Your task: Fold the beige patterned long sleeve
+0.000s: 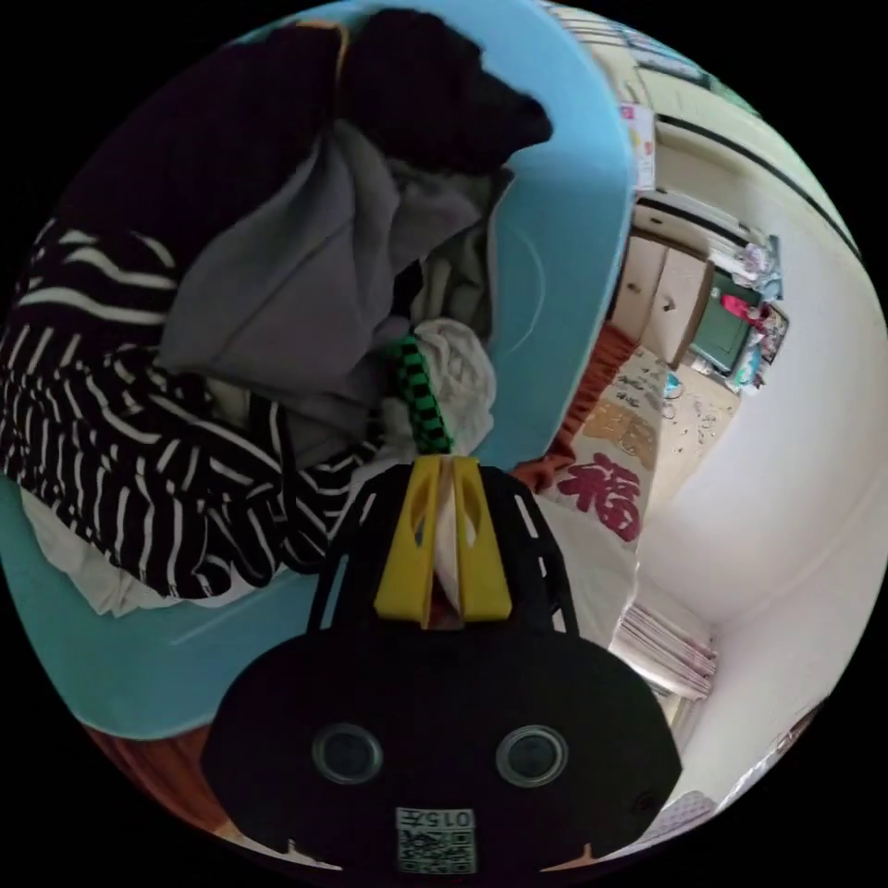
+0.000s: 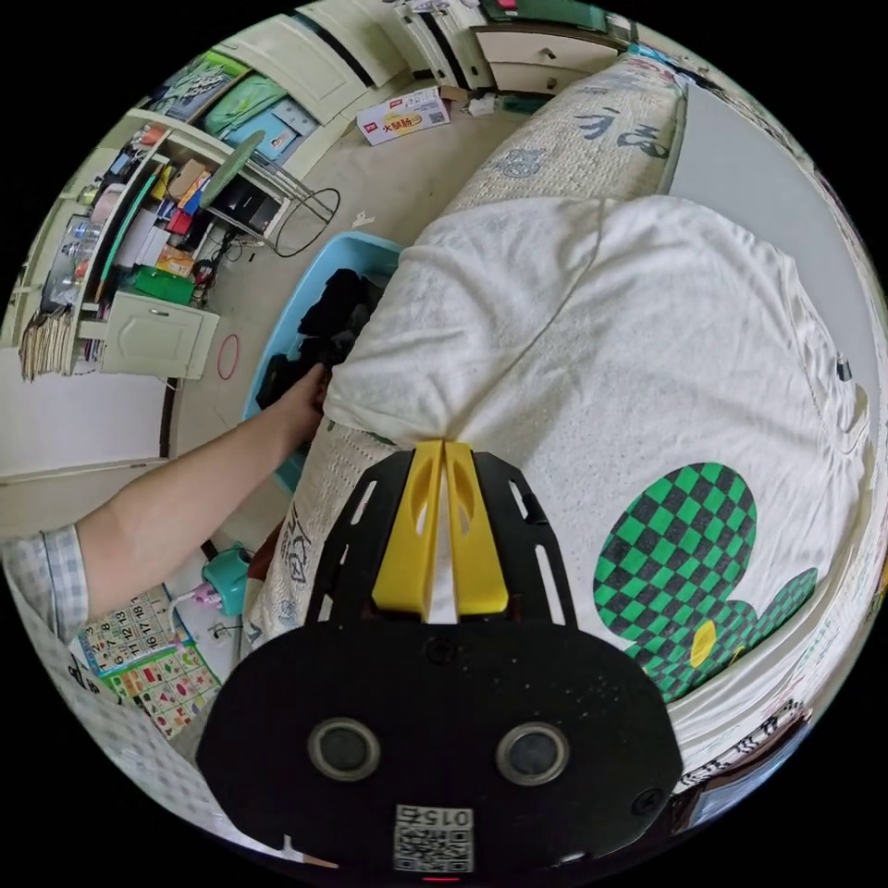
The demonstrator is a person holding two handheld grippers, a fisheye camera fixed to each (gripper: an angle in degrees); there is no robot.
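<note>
— Cloth first, left gripper view: cream-white garment with a green-and-black checkered patch bunching up inside a light blue plastic laundry tub, just ahead of the left gripper.

— Jaws?

— Yellow, pressing together on a fold of that pale cloth, with fabric showing in the narrow slit between them.

— Lying around it in the tub?

— Grey soft garment draping across the middle, black-and-white striped top sprawling along one side, black clothes piling at the far end. Beyond the tub wall, beige mat with red characters stretching over the floor.

— Now the right gripper view.

— Same cream-white garment spreading flat over a cushioned surface with a pale printed cover, green-and-black checkered motif facing up, one end trailing over the edge toward the blue tub.

— And the right gripper?

— Closing on a puckered fold at the garment's near edge, both yellow jaws nearly meeting, cloth gathering into them.

— Anything beside it?

— Bare forearm with a checked sleeve reaching down toward the tub, hand hiding behind the hanging cloth.
</note>
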